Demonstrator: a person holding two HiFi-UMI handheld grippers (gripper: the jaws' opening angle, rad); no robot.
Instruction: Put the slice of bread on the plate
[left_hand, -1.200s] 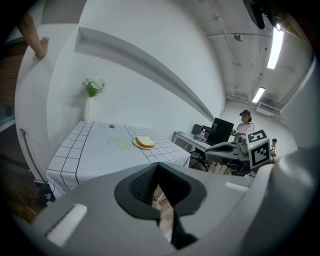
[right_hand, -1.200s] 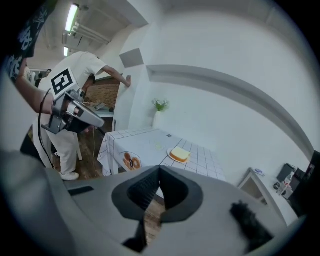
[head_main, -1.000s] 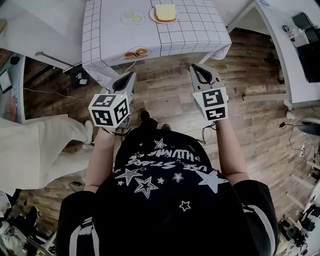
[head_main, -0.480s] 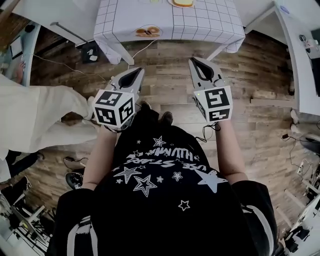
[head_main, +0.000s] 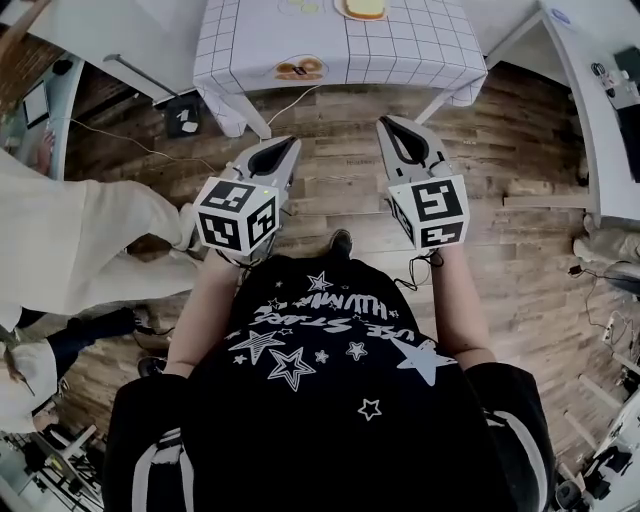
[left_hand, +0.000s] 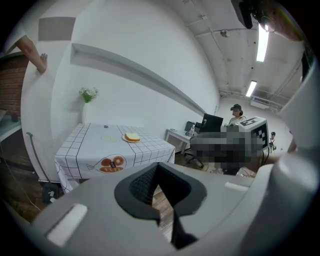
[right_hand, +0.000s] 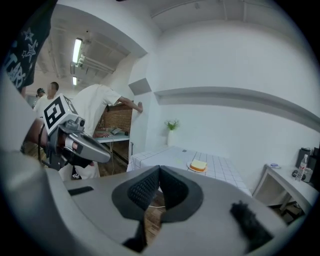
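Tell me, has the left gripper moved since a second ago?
Yes. The left gripper has drawn back from the table; more floor shows between them.

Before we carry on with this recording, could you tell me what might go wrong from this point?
1. Cables trail over the wooden floor between the person and the table; stepping forward could snag one.
2. A bystander in white stands close beside the left gripper; a swing could hit them.
3. The slice of bread already lies on the plate; the right gripper, shut and empty like the left, might only knock it off.
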